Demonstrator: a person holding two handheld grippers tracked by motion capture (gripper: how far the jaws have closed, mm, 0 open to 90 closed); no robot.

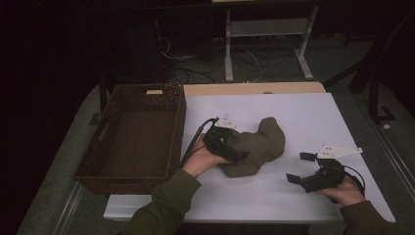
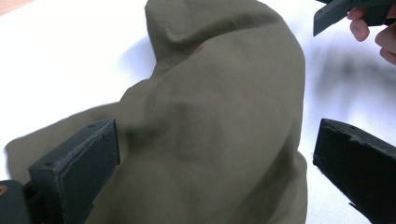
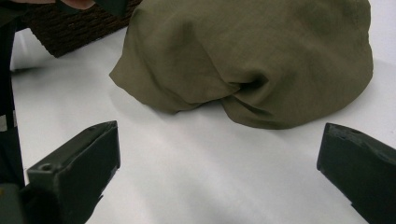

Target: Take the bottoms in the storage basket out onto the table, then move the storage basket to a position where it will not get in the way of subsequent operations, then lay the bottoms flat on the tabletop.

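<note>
A crumpled olive-green cloth (image 1: 259,144) lies in the middle of the white table (image 1: 293,112). My left gripper (image 1: 235,151) rests on the cloth's left side. In the left gripper view it (image 2: 215,172) is open, its jaws wide apart with the cloth (image 2: 215,116) bulging between them. My right gripper (image 1: 299,168) is held just above the table to the right of the cloth, apart from it. It (image 3: 217,172) is open with only bare table between its jaws, and the cloth (image 3: 252,56) lies ahead of it.
A brown wicker basket (image 1: 132,134) stands on the table's left side, close to the left hand; its corner (image 3: 70,28) shows beyond the cloth. The right gripper's jaw (image 2: 336,14) and fingers appear at the top right of the left gripper view. Cables and a table frame lie on the floor behind.
</note>
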